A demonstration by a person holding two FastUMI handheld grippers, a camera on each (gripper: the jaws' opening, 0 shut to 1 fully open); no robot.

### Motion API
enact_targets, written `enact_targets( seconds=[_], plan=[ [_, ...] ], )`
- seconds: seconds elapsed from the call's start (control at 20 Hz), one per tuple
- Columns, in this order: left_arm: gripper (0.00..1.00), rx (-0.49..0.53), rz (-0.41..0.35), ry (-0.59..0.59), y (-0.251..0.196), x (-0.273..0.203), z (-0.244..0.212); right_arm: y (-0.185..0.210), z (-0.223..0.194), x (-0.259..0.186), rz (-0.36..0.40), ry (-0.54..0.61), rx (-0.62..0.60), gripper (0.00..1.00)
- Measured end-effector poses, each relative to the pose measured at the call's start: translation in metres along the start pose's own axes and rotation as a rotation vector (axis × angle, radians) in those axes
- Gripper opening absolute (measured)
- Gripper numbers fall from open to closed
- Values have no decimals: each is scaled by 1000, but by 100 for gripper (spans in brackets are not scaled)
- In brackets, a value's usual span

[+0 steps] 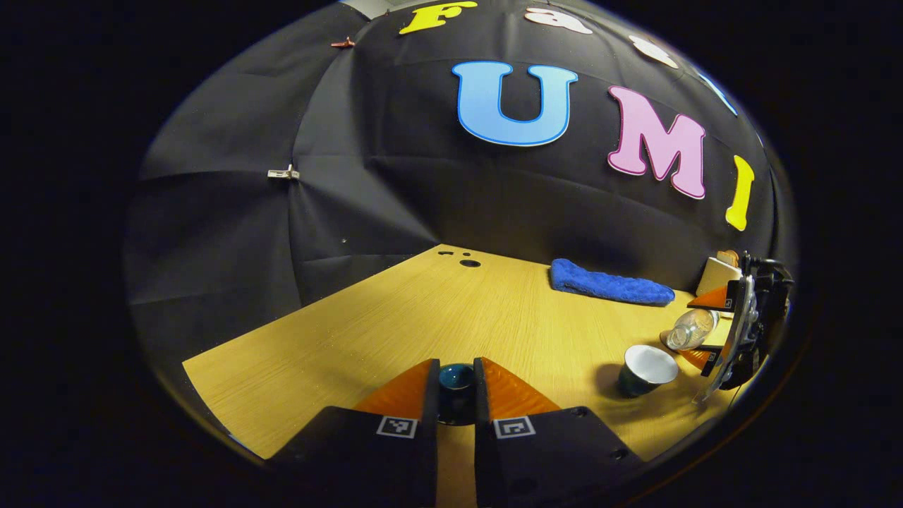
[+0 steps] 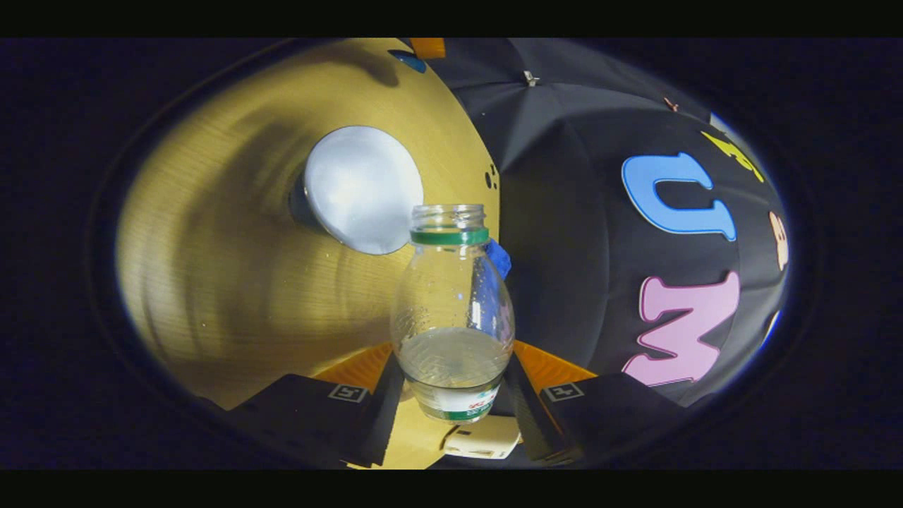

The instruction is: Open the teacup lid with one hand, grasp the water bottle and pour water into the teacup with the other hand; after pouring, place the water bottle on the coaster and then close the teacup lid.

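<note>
Bottle (image 2: 452, 310) clamped in right gripper (image 2: 451, 395), tipped toward open teacup (image 1: 645, 369) to pour — lid (image 1: 456, 377) pinched aside in left gripper (image 1: 456, 395).

Dim booth lit from above, strong fisheye bending at the edges, soft shadow left of the teacup (image 1: 647, 368), motion blur over the table (image 2: 211, 282), sharp glints on the water bottle (image 2: 453, 310).
</note>
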State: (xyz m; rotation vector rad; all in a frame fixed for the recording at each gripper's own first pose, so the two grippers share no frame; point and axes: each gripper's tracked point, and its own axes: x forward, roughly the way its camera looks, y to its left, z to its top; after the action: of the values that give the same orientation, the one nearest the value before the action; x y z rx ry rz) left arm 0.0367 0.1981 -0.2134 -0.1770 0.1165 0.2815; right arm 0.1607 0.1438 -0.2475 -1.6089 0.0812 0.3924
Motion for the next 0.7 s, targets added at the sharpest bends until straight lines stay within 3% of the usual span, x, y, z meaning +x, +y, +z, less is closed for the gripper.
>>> enact_targets(
  seconds=[0.7],
  plan=[
    [25, -10, 2, 3, -2, 0, -2, 4, 8, 8, 23, -28, -129, 70]
  ],
)
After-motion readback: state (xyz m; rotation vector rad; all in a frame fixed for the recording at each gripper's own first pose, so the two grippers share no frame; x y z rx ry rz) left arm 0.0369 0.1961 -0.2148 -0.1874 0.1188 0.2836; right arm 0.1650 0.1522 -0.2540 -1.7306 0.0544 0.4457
